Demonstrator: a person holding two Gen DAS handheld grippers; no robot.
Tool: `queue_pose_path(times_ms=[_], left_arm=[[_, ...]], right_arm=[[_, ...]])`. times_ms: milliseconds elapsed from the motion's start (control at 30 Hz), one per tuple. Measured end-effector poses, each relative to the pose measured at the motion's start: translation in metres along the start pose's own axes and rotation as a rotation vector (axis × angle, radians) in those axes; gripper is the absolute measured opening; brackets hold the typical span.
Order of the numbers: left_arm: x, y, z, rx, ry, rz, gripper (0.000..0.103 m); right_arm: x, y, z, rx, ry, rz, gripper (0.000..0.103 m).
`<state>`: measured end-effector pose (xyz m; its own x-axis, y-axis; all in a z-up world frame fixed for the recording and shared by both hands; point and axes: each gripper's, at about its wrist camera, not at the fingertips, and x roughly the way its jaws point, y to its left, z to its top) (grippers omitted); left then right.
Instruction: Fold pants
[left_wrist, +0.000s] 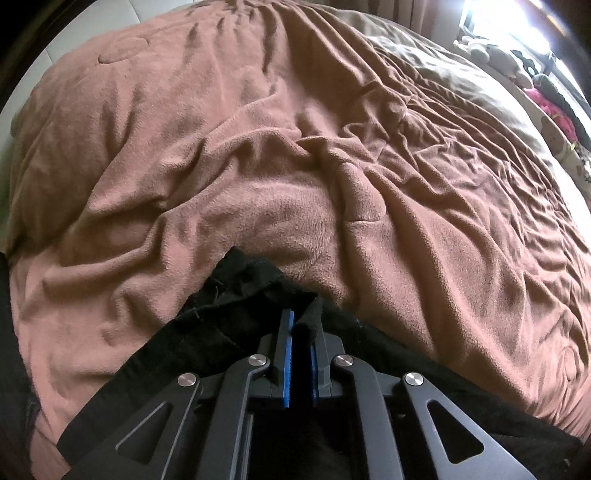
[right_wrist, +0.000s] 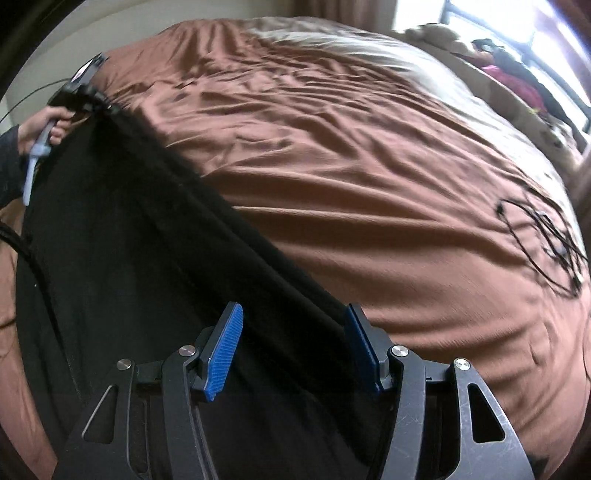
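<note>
The black pants (right_wrist: 122, 240) stretch as a long band over the brown fleece blanket (right_wrist: 351, 192). My left gripper (left_wrist: 301, 317) is shut on one end of the pants (left_wrist: 240, 288), its blue pads pinching the black cloth. It also shows in the right wrist view (right_wrist: 79, 98) at the far left, held by a hand. My right gripper (right_wrist: 291, 314) is open, with its blue pads (right_wrist: 225, 350) spread. The pants' edge runs between the jaws, not pinched.
The wrinkled brown blanket (left_wrist: 258, 129) covers the whole bed. Black cables (right_wrist: 546, 240) lie tangled on the blanket at the right. Soft toys and clothes (left_wrist: 517, 62) line the bright window side at the far right. A white wall lies beyond the bed's far left.
</note>
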<state>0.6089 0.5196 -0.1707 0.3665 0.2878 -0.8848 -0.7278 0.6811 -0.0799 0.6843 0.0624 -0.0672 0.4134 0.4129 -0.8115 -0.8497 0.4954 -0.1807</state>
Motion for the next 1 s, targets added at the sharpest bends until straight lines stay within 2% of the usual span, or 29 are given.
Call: queue_pose_path(times_ms=[33, 133, 200, 267, 333, 567, 733, 1000], left_arm=[[0.0, 0.0, 0.0, 0.002, 0.0, 0.001, 0.008], [0.0, 0.0, -0.001, 0.008, -0.001, -0.001, 0.008], [0.001, 0.0, -0.001, 0.01, 0.0, -0.004, 0.008], [0.0, 0.0, -0.001, 0.014, 0.0, -0.003, 0.008], [0.0, -0.002, -0.001, 0.02, 0.0, 0.002, 0.008], [-0.005, -0.002, 0.004, 0.007, -0.005, -0.002, 0.008], [0.002, -0.004, 0.008, 0.005, 0.003, 0.007, 0.008], [0.027, -0.015, 0.011, 0.016, 0.022, 0.043, 0.008]], right_arm=[[0.007, -0.003, 0.006, -0.016, 0.01, 0.006, 0.043], [0.02, 0.001, 0.011, -0.054, 0.035, 0.008, 0.038], [0.03, 0.003, 0.014, -0.079, 0.063, -0.01, 0.028], [0.034, 0.003, 0.015, -0.105, 0.077, -0.026, 0.011], [0.034, 0.009, 0.017, -0.127, 0.074, -0.066, 0.001], [0.013, 0.029, 0.022, -0.171, 0.013, -0.224, 0.0], [0.015, 0.03, 0.034, -0.15, -0.001, -0.257, 0.0], [0.059, 0.024, 0.029, -0.105, 0.055, -0.278, 0.0]])
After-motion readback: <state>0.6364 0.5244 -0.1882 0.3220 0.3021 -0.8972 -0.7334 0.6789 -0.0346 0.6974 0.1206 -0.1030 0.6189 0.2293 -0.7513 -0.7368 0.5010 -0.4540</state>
